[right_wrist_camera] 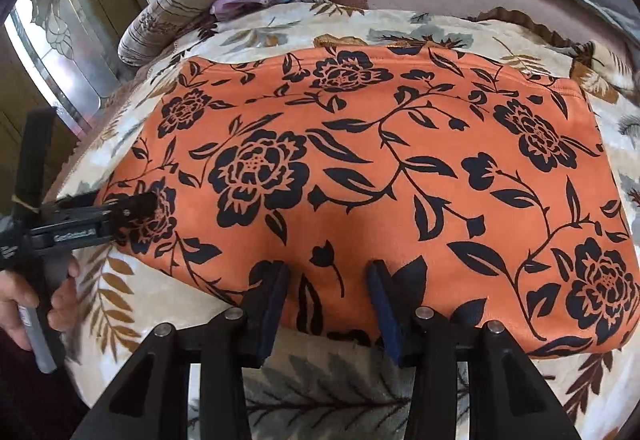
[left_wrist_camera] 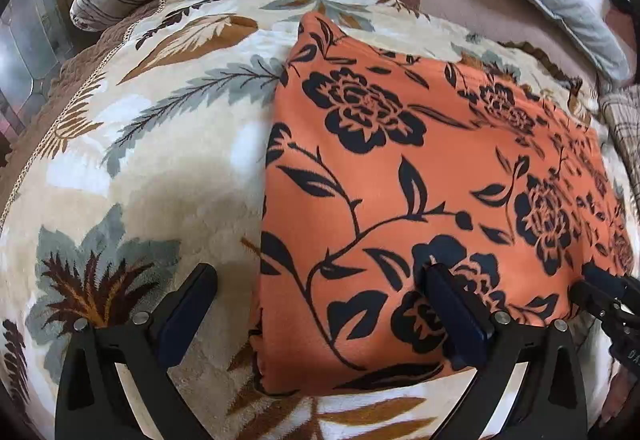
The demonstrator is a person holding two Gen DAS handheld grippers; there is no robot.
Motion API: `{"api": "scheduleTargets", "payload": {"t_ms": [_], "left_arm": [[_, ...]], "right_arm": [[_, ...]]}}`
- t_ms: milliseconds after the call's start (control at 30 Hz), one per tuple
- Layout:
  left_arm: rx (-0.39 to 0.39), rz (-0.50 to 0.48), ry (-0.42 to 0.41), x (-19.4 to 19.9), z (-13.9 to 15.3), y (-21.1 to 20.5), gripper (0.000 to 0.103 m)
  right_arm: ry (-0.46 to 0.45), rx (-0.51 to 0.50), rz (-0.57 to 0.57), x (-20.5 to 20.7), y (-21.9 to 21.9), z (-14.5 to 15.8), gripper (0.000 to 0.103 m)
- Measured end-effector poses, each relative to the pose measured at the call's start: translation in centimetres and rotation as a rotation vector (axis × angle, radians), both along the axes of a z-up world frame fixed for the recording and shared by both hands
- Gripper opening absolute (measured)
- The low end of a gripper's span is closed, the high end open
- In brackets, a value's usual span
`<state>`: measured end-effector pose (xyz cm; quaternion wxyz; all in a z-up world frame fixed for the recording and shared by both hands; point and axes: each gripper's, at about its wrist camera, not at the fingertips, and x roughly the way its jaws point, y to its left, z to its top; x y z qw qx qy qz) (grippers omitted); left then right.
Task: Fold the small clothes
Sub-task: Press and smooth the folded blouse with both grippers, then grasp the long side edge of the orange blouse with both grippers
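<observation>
One orange garment (right_wrist_camera: 360, 179) with a black flower print lies flat on your leaf-patterned plush blanket (left_wrist_camera: 160, 167), a soft rectangle running long side to side in front of you. Two grippers are on it. Your left gripper (left_wrist_camera: 320, 280) is spread wide across its left edge, grasping nothing. Your right gripper (right_wrist_camera: 330, 280) sits parted at the near edge, fingertips against the cloth, released too.

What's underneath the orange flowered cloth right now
The orange flowered cloth lies on a leaf-print blanket, which shows all around it. Anything directly beneath the cloth is covered and cannot be seen.
</observation>
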<state>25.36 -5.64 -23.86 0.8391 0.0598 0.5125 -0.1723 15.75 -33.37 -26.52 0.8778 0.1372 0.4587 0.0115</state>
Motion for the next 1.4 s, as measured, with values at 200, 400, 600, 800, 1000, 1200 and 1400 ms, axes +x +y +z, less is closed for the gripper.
{"api": "scheduleTargets", "payload": {"t_ms": [200, 400, 600, 800, 1000, 1200, 1400], "left_arm": [[-0.097, -0.048, -0.106, -1.2, 2.7, -0.3, 0.103], [-0.124, -0.117, -0.111, -1.8, 2.9, -1.6, 0.103], [0.025, -0.129, -0.096, -1.7, 0.5, -2.9, 0.103], [-0.030, -0.099, -0.074, -1.0, 0.6, -2.0, 0.103], [-0.071, -0.047, -0.084, -0.3, 1.1, -0.9, 0.103], [-0.050, -0.051, -0.040, 0.2, 0.0, -1.1, 0.103], [-0.219, -0.035, -0.033, -1.5, 2.5, 1.9, 0.103]], "right_arm": [[-0.022, 0.128, -0.168, -1.8, -4.4, 1.2, 0.045], [-0.027, 0.258, -0.343, -3.3, -9.4, 1.1, 0.045], [0.021, 0.366, -0.515, -4.4, -13.9, -0.7, 0.044], [-0.031, 0.403, -0.532, -6.0, -14.9, 0.4, 0.044], [-0.032, 0.406, -0.624, -7.5, -16.8, 0.2, 0.045], [-0.020, 0.453, -0.633, -8.2, -17.4, -0.6, 0.046], [-0.114, 0.507, -0.575, -9.5, -16.9, 1.4, 0.053]]}}
